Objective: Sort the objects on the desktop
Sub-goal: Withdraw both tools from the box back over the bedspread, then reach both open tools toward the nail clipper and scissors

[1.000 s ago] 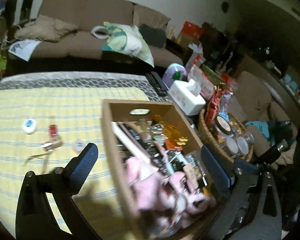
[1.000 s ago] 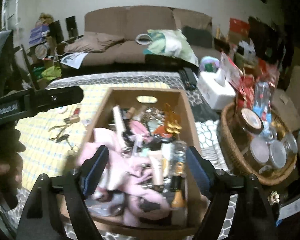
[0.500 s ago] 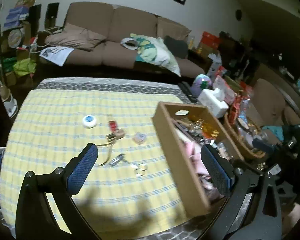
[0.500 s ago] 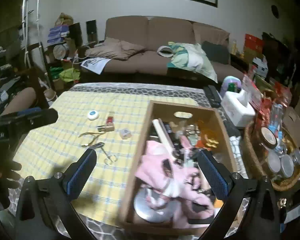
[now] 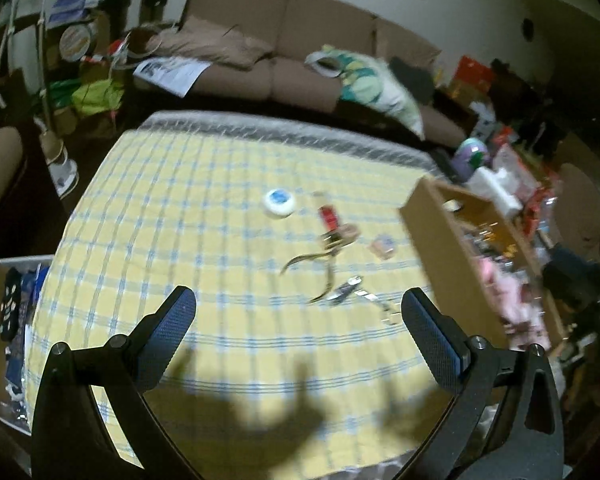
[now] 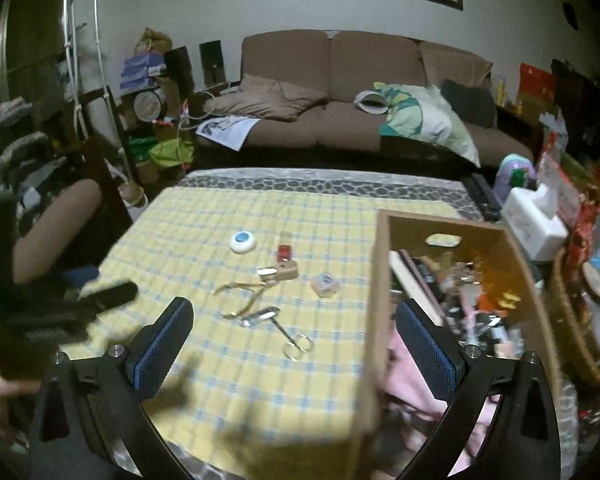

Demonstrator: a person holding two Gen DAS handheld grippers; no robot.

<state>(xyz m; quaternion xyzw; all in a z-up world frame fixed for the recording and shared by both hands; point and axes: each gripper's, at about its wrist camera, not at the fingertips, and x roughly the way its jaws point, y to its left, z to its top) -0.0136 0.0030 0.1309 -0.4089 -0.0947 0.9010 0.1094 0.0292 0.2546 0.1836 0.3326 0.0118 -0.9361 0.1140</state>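
Small objects lie on a yellow checked cloth (image 6: 204, 232): a white round tin with a blue lid (image 6: 243, 241) (image 5: 278, 201), a red bottle (image 6: 284, 253) (image 5: 328, 216), gold nippers (image 6: 242, 294) (image 5: 320, 268), small scissors (image 6: 278, 326) (image 5: 356, 292) and a small pale box (image 6: 325, 284) (image 5: 384, 245). A wooden box (image 6: 380, 280) (image 5: 424, 220) crammed with cosmetics and pink cloth stands at the right. My right gripper (image 6: 294, 344) is open and empty above the scissors. My left gripper (image 5: 298, 332) is open and empty over bare cloth nearer the front edge.
A wicker basket (image 6: 568, 344) with jars and a white tissue box (image 6: 532, 222) stand right of the wooden box. A brown sofa (image 6: 340, 92) with a pillow lies beyond the table. The left gripper's dark body (image 6: 60, 316) and a person's arm (image 6: 48, 224) show in the right wrist view.
Both grippers have pulled back and swung left, away from the wooden box toward the loose items on the cloth. The right gripper's jaws have spread wider.
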